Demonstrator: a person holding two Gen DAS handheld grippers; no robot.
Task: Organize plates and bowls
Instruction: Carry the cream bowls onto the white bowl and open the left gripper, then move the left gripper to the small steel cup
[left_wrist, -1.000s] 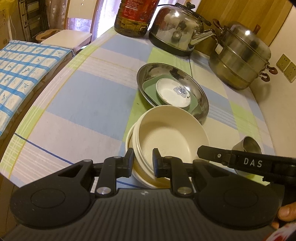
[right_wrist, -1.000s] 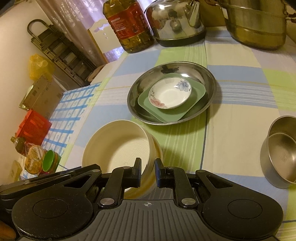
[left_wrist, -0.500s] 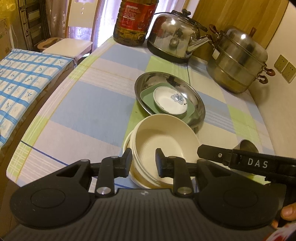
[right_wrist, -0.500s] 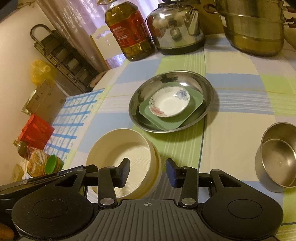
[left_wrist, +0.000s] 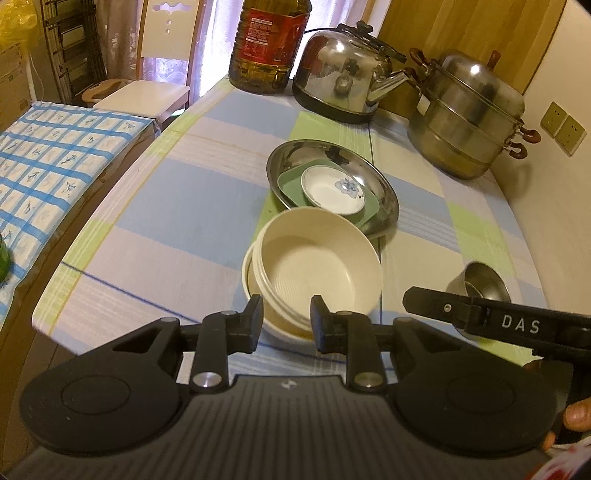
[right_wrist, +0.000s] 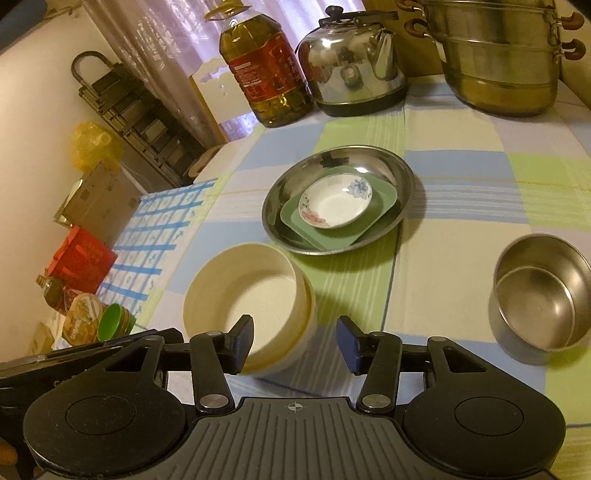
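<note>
Two cream bowls (left_wrist: 314, 269) sit nested on the checked tablecloth, the upper one tilted; they also show in the right wrist view (right_wrist: 251, 299). Behind them a steel plate (left_wrist: 384, 192) (right_wrist: 406, 173) holds a green square plate (right_wrist: 384, 192) and a small floral white dish (right_wrist: 334, 201). A steel bowl (right_wrist: 543, 295) (left_wrist: 480, 282) stands at the right. My left gripper (left_wrist: 286, 319) is open with its fingers either side of the bowls' near rim, above it. My right gripper (right_wrist: 295, 341) is open and empty, just above the bowls' near right edge.
A cooking oil bottle (right_wrist: 266, 70), a steel kettle (right_wrist: 351, 62) and a stacked steamer pot (right_wrist: 498, 55) stand along the table's far edge. A blue-checked surface (left_wrist: 48, 158) lies left of the table. The table's left edge (left_wrist: 110, 192) curves close to the bowls.
My right gripper opened and let go of the cream bowl's rim. Both grippers drew back and up a little. My left gripper widened slightly.
</note>
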